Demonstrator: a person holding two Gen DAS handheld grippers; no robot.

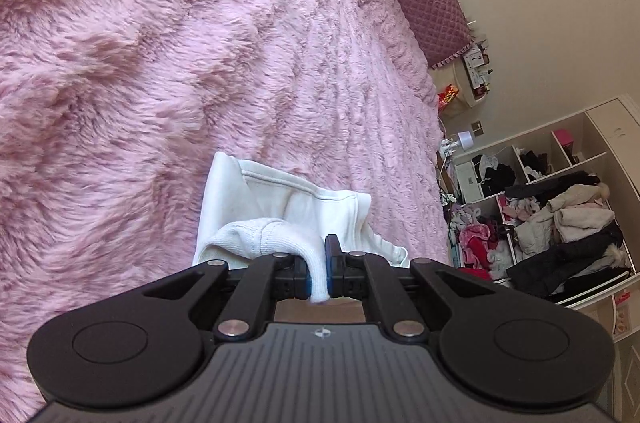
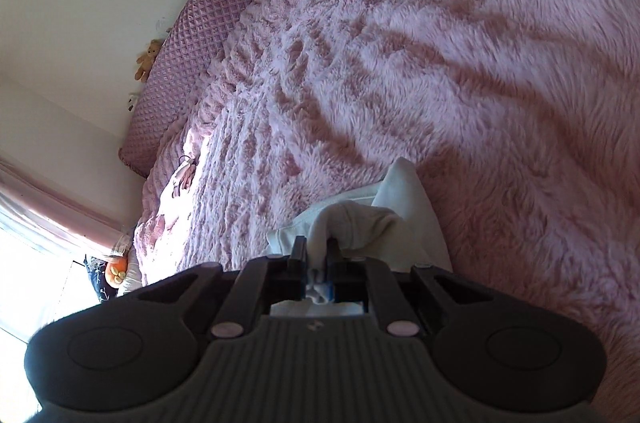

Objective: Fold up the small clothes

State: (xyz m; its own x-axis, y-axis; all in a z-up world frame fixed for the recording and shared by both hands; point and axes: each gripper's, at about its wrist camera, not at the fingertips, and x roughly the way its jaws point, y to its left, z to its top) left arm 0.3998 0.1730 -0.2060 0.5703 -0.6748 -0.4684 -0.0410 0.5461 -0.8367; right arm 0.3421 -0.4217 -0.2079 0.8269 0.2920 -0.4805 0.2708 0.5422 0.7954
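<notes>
Garment [image 1: 296, 207], white, pinched in both left gripper [image 1: 319, 263] and right gripper [image 2: 317, 255], fingers nearly closed on cloth; risk: thin hem slipping free over bed [image 1: 120, 63].

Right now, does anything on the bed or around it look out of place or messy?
Nothing on the pink fluffy blanket stands out. Both grippers hold the white garment, bunched rather than flat. The open shelves beside the bed look messy, with clothes and coats heaped and spilling over the front.
</notes>
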